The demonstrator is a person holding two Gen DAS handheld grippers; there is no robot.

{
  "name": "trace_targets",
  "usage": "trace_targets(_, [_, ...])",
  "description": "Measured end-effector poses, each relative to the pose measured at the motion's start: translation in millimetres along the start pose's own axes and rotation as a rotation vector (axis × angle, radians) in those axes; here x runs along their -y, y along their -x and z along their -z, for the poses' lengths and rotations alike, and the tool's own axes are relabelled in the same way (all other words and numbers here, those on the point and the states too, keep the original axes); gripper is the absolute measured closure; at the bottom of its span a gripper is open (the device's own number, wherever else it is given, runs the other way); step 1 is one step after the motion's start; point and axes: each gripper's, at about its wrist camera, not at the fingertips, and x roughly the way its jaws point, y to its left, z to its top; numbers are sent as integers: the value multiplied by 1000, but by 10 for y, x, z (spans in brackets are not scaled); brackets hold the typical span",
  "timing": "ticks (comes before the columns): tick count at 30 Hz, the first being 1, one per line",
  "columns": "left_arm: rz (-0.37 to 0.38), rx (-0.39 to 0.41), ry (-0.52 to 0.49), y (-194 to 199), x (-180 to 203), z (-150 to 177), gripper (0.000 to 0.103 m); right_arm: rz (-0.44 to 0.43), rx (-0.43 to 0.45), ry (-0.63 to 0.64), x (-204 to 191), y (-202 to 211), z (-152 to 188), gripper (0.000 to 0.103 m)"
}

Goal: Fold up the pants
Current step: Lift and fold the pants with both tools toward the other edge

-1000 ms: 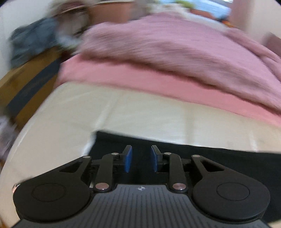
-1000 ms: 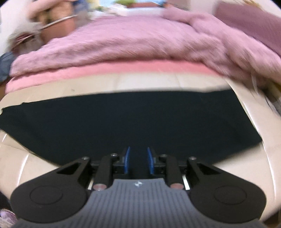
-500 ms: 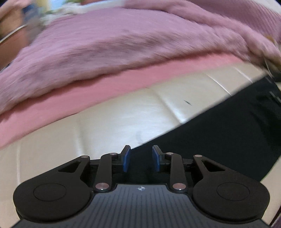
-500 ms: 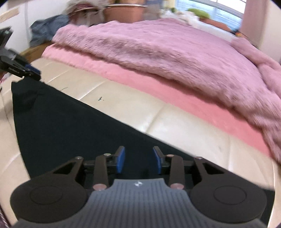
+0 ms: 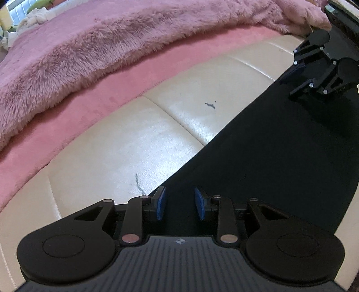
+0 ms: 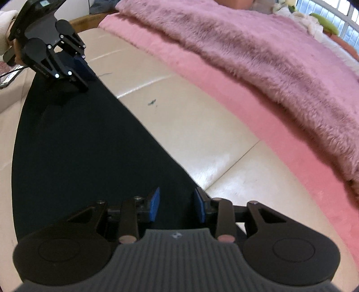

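Note:
Black pants (image 5: 258, 157) lie flat on a cream padded surface (image 5: 134, 146), and their far edge runs diagonally. My left gripper (image 5: 180, 203) stands open low over one end of that edge, black cloth showing between its blue pads. My right gripper (image 6: 177, 203) sits at the other end of the pants (image 6: 78, 146). Its jaws are closing, with cloth between the pads but not pinched. Each gripper shows in the other's view: the right gripper (image 5: 294, 76) at upper right, the left gripper (image 6: 78, 67) at upper left.
A furry pink blanket (image 5: 112, 33) is heaped beyond a pink sheet (image 5: 112, 89) past the cream strip. The blanket (image 6: 258, 45) fills the right view's upper right. A white sleeve (image 6: 5, 18) holds the left gripper. A wooden frame edge (image 6: 89, 20) shows behind.
Both views have rolled, so the pants' edge now runs diagonally. Both grippers have come down at opposite ends of that edge and see each other. The right jaws stand wider than a second ago.

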Motion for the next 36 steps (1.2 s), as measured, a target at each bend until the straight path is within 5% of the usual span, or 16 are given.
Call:
trace_targets(2, [18,7,40,-19,-30,-5,68,-18,17,-25,31,-14,13,83])
trace_targets(4, [38,7,54,-6,-32,-23,84,-14,29,-38,42,-19,17,100])
trace_targets(7, [18,19,45,33,37,-36,102,-4,31,-19,8,21,20,103])
trace_targets(15, [-89,126,45,305,180,-29,103,94,108,47,-211,358,12,103])
trace_targets(23, [-126,92,80,51,112,-105,103,178,101,-4,-163,194,-36,103])
trace_targets(27, [-152,95,151,5,38,-39,89,197,80,-62,-154,43,23,103])
trace_targets(29, [-164,103,196,64,-9,5,88,225,101,-106,-141,84,57,79])
trace_targets(36, [-162,160,317,522,180,283,88,320,139,-337,-261,655,339,78])
